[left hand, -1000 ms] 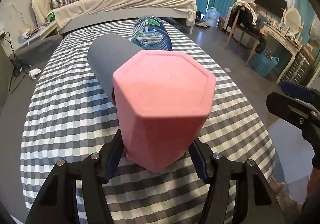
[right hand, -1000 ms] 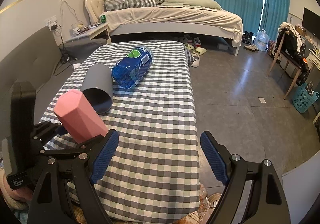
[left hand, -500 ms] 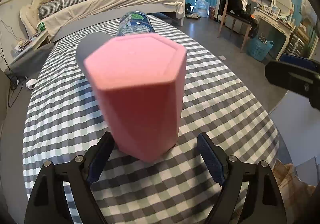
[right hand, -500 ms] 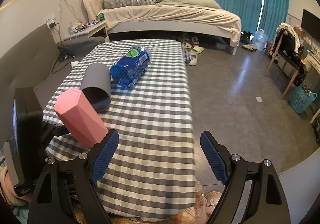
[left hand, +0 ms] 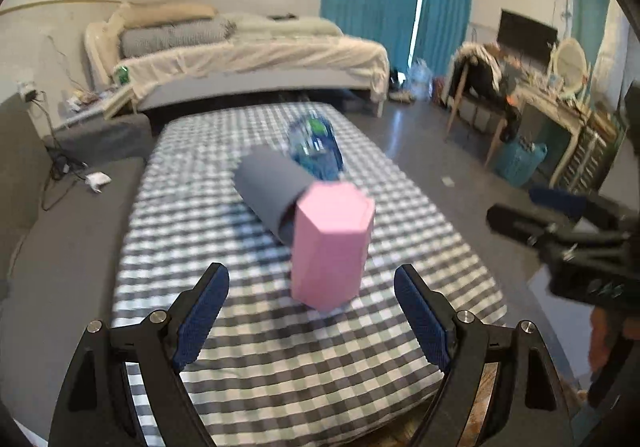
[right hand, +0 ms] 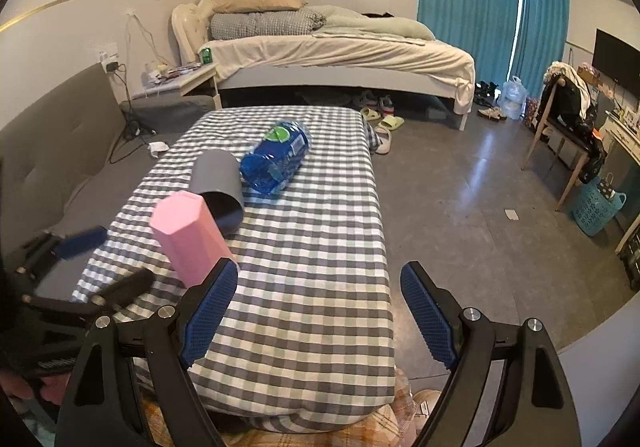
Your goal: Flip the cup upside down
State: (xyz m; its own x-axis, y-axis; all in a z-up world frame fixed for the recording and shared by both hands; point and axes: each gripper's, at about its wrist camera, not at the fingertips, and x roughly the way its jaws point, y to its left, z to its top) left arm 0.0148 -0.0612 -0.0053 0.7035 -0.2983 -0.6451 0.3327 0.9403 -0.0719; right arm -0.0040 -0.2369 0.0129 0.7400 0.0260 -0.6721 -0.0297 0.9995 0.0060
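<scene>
A pink hexagonal cup (left hand: pixel 330 243) stands upside down, closed base up, on the checkered table (left hand: pixel 256 347); it also shows in the right wrist view (right hand: pixel 188 235). My left gripper (left hand: pixel 312 315) is open and empty, drawn back a little from the cup, which stands free ahead between its fingers. My right gripper (right hand: pixel 316 315) is open and empty above the table's near edge, right of the cup. The left gripper shows at the left of the right wrist view (right hand: pixel 80 267).
A grey cup (left hand: pixel 272 191) lies on its side just behind the pink cup, its mouth toward me (right hand: pixel 218 191). A blue water bottle pack (right hand: pixel 276 157) lies behind it. A grey sofa (right hand: pixel 48 167) is left of the table, floor to the right.
My left gripper has let go of the pink cup, opened wide and pulled back. The cup now stands upside down on the table. The right gripper stayed open.
</scene>
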